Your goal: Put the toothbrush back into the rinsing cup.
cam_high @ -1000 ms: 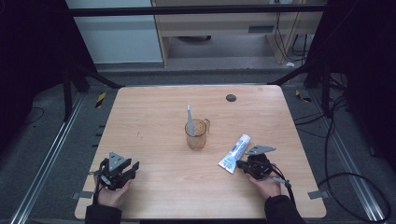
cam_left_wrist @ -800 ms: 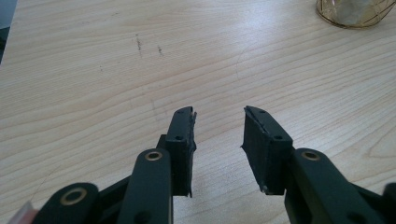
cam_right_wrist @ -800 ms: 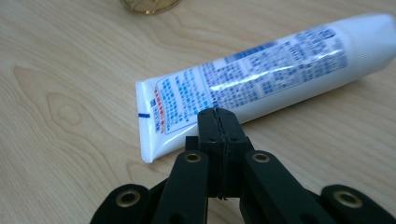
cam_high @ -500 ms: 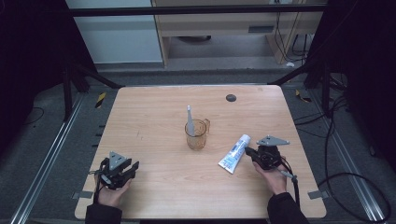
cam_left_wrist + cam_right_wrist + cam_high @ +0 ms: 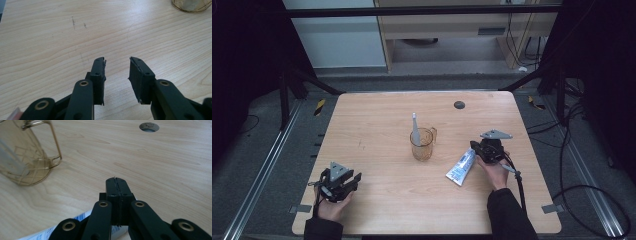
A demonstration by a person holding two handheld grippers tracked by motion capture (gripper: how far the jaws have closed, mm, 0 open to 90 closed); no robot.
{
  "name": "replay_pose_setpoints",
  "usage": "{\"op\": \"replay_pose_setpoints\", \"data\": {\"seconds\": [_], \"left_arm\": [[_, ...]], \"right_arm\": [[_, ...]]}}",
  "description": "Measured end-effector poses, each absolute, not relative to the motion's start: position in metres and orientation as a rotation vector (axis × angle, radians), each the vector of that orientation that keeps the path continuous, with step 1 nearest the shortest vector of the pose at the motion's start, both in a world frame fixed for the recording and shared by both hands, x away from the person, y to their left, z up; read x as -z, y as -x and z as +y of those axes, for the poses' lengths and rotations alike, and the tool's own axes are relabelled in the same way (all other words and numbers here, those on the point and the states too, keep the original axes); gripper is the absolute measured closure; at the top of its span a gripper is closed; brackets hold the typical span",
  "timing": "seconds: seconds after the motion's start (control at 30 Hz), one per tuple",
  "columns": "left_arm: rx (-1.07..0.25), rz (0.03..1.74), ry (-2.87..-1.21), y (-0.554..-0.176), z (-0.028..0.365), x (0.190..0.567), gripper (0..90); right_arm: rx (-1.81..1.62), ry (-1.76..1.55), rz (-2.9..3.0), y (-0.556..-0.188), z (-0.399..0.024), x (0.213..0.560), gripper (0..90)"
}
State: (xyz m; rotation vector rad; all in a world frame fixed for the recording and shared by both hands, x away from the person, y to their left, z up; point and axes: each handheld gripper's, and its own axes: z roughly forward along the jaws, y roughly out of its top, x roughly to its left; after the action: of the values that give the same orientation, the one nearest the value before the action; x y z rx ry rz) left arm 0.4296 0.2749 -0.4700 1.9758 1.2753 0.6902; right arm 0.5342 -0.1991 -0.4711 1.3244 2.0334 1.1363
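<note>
In the high view, our right gripper (image 5: 476,150) hovered just beyond the cap end of the toothpaste tube (image 5: 461,167), with the amber mug (image 5: 422,144) and its toothbrush (image 5: 415,129) off to one side of the jaws. Our left gripper (image 5: 352,180) sat well apart.

In the left gripper view, our jaws stood spread over bare table (image 5: 50,37), nothing between them.

In the right gripper view, our jaws were pressed together and empty; the tube (image 5: 50,231) lay beneath them.
</note>
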Motion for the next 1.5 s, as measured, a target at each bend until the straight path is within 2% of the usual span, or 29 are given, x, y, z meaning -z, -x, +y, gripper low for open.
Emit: {"op": "replay_pose_setpoints", "data": {"seconds": [0.3, 0.57, 1.5], "left_arm": [[-0.691, 1.277, -1.974, -0.430, 0.276, 0.470, 64.6], [-0.688, 1.273, -1.980, -0.430, 0.275, 0.470, 64.6], [-0.691, 1.272, -1.982, -0.430, 0.274, 0.470, 64.5]], "right_arm": [[-1.076, -1.358, 2.036, -0.554, -0.202, 0.480, 90.0], [-1.040, -1.352, 2.057, -0.554, -0.204, 0.479, 90.0], [-0.931, -1.291, 2.156, -0.511, -0.223, 0.464, 90.0]]}}
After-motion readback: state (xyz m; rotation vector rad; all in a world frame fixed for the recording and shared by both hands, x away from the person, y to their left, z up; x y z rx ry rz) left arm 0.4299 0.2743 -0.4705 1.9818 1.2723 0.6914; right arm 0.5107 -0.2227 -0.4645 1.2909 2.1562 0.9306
